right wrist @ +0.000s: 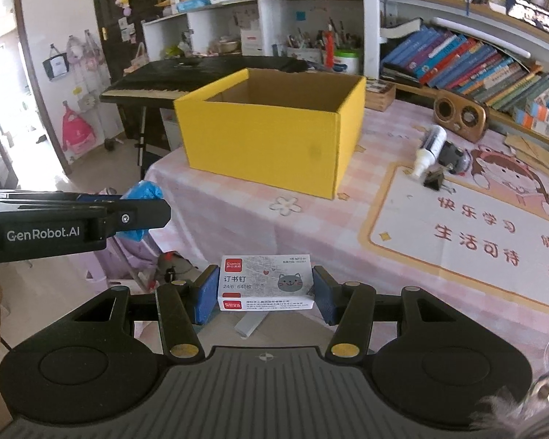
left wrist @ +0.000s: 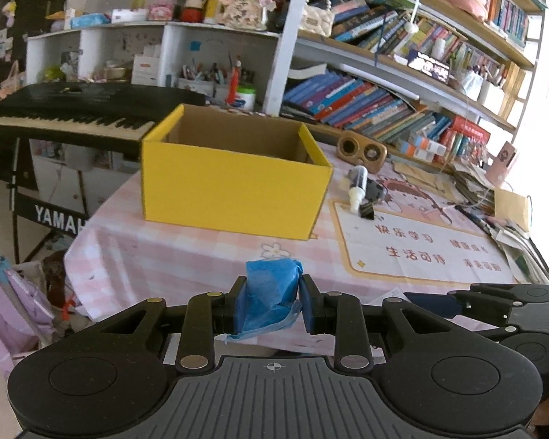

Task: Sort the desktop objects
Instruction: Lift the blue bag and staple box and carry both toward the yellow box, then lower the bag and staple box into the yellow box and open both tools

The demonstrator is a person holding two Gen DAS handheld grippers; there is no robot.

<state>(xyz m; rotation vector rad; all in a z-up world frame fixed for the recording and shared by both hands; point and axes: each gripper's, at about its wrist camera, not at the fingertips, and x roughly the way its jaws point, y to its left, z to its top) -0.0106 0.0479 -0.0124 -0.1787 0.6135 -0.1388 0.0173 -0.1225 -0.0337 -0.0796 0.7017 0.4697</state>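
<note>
Staple box [right wrist: 266, 282] clamped in right tool [right wrist: 266, 291], blue wad [left wrist: 271, 292] in left tool [left wrist: 271, 305], yellow box [left wrist: 234, 186] ahead

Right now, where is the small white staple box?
In the right wrist view, the small white cardboard staple box sits clamped in the right hand-held gripper, near the table's front edge, short of the open yellow cardboard box.

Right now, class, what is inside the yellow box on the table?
Inside the yellow box only bare brown cardboard inner walls show. Its floor is hidden by the front wall in both views, so whether anything lies at the bottom cannot be told.
</note>
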